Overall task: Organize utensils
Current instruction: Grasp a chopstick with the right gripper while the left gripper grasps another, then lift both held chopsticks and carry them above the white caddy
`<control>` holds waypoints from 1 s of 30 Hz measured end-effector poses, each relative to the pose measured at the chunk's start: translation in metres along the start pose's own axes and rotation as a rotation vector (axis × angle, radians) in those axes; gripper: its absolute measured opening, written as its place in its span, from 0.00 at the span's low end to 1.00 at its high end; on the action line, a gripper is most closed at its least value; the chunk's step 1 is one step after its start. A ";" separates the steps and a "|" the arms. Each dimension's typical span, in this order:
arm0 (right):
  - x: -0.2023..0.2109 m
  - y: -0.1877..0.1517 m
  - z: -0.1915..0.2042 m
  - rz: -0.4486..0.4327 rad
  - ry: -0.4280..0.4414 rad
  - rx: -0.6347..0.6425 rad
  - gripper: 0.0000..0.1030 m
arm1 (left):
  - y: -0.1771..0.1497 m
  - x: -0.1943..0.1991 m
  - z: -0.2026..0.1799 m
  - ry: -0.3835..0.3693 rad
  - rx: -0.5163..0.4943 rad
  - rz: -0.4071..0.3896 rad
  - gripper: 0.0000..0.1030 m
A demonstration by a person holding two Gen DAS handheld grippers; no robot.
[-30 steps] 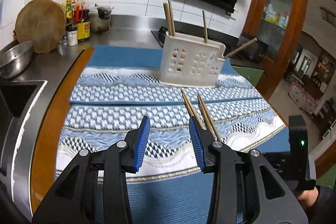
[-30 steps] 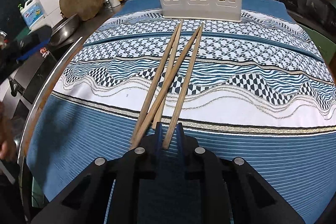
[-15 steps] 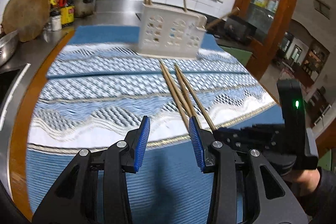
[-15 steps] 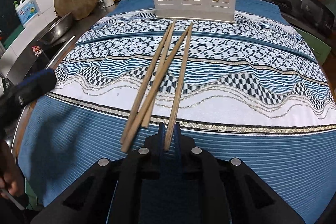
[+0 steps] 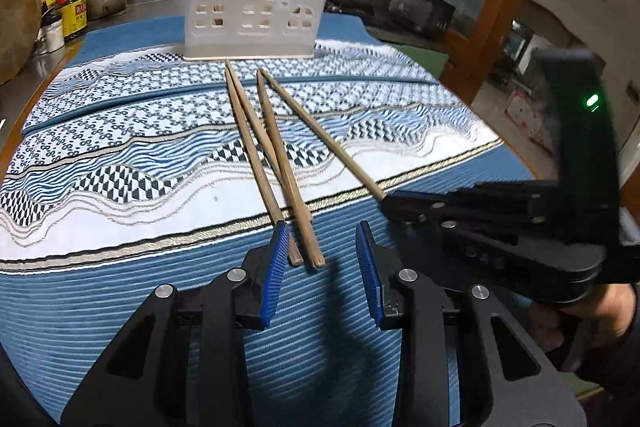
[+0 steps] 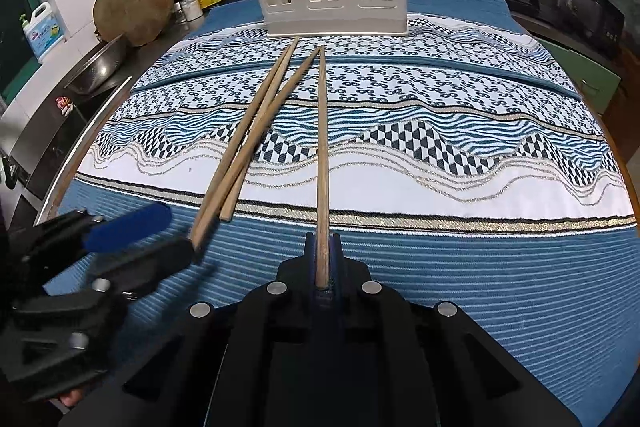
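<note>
Chopstick (image 6: 322, 155) clamped in right tool (image 6: 322, 247), seemingly lifted.

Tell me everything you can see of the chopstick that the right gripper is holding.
The chopstick is a long, slim stick of plain light brown wood, thicker at its near end. That near end is pinched between the shut jaws of the right gripper. It runs straight away over the patterned cloth toward the white holder, stopping short of it. Its far tip meets the tip of another chopstick; whether it rests on the cloth is unclear.
</note>
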State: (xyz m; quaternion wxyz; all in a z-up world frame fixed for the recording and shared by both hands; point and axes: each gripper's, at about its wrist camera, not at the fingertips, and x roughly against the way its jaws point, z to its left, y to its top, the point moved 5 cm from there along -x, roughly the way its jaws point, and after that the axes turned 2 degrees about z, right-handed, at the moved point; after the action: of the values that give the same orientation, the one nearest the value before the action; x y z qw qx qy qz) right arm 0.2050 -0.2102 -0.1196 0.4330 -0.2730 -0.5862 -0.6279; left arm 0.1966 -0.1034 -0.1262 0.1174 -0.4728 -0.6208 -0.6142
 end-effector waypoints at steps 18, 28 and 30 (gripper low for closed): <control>0.000 0.000 -0.001 -0.005 0.035 -0.012 0.07 | 0.006 -0.027 -0.002 0.034 0.008 0.089 0.17; -0.001 0.000 0.001 -0.006 0.027 0.011 0.07 | 0.009 -0.026 0.001 0.072 0.015 0.097 0.08; 0.000 0.000 0.000 -0.010 0.030 0.009 0.07 | 0.010 -0.019 0.003 0.081 0.017 0.085 0.08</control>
State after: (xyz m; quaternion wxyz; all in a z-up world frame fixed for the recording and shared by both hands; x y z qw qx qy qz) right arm 0.2050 -0.2098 -0.1196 0.4395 -0.2587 -0.5841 -0.6315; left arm 0.2159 -0.1111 -0.1344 0.1726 -0.4724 -0.5999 -0.6222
